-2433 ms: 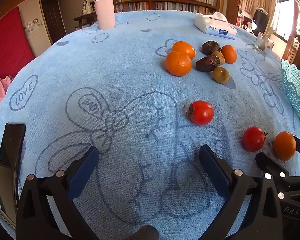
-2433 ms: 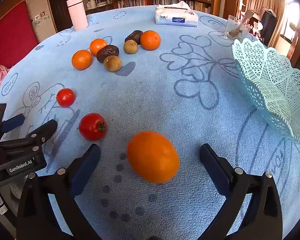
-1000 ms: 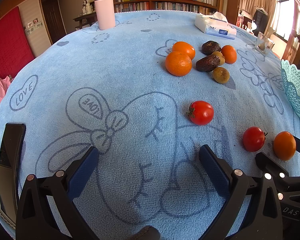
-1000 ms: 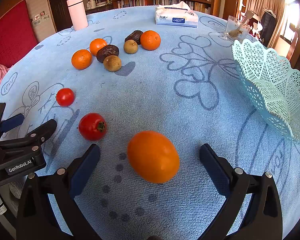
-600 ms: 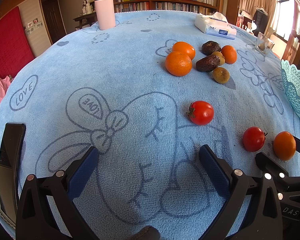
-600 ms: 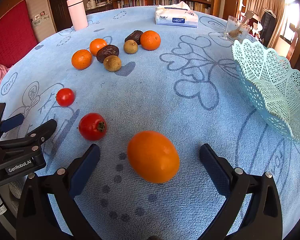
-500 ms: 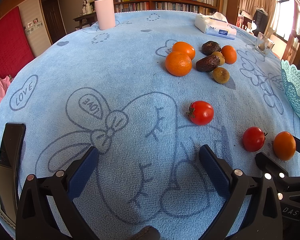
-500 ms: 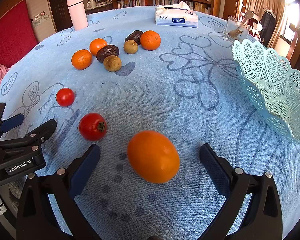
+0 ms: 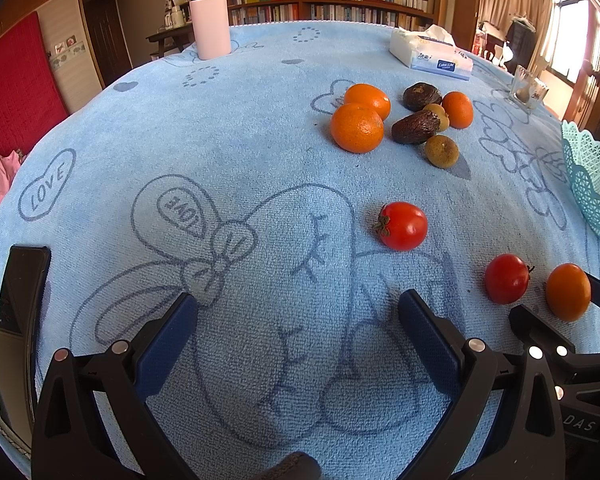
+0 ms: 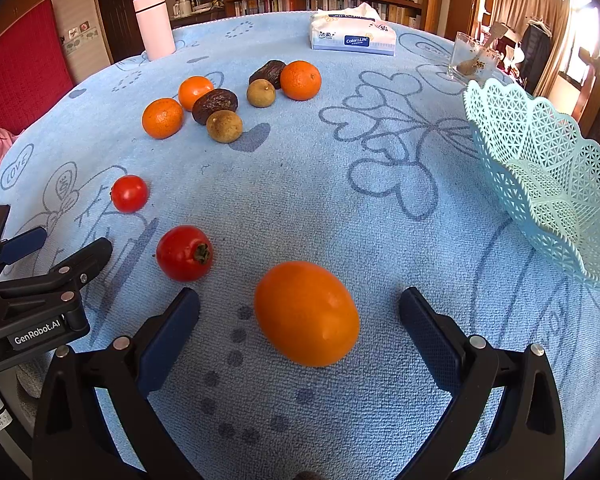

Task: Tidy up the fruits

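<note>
An orange (image 10: 307, 313) lies on the blue cloth between the open fingers of my right gripper (image 10: 299, 312), untouched; it also shows in the left wrist view (image 9: 568, 291). Two red tomatoes (image 10: 184, 253) (image 10: 129, 193) lie to its left. Farther back sits a cluster of oranges (image 10: 163, 117), dark avocados (image 10: 214, 105) and brown kiwis (image 10: 224, 126). A pale teal lattice basket (image 10: 540, 184) stands at the right and looks empty. My left gripper (image 9: 298, 320) is open and empty over bare cloth, left of the tomatoes (image 9: 403, 225) (image 9: 506, 278).
A pink flask (image 9: 209, 18) stands at the far left of the table, a tissue pack (image 10: 352, 36) at the back, and a glass (image 10: 470, 58) behind the basket. The table edge falls off at the left. Bookshelves line the room behind.
</note>
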Demonstrator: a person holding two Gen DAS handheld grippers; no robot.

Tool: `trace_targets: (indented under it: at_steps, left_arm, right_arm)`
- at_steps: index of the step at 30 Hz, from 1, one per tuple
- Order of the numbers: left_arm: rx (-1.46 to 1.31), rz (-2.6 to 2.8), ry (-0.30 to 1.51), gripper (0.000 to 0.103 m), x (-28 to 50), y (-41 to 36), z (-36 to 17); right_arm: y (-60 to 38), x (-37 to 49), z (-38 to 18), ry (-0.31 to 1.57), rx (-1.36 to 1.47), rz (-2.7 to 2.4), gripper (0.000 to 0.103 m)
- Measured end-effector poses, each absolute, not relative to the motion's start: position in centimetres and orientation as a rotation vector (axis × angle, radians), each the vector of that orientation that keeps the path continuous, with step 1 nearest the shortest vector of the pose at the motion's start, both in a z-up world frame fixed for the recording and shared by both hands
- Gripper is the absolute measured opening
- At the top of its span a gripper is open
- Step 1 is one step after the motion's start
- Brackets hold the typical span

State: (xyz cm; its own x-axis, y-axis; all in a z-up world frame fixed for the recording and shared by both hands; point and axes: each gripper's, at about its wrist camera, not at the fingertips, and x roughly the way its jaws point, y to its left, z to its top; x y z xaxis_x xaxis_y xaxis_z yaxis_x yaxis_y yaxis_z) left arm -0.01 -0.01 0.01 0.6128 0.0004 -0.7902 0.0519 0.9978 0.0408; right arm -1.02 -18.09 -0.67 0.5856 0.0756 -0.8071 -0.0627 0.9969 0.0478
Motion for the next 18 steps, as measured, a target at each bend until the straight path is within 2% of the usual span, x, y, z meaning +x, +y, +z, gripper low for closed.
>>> trace_targets:
  at_steps: [18]
  left_arm:
    - [0.065, -0.029, 0.914, 0.098, 0.0, -0.1, 0.0]
  right_arm:
    - [-19.0, -1.5, -0.4, 0.970, -0.003, 0.176, 0.101]
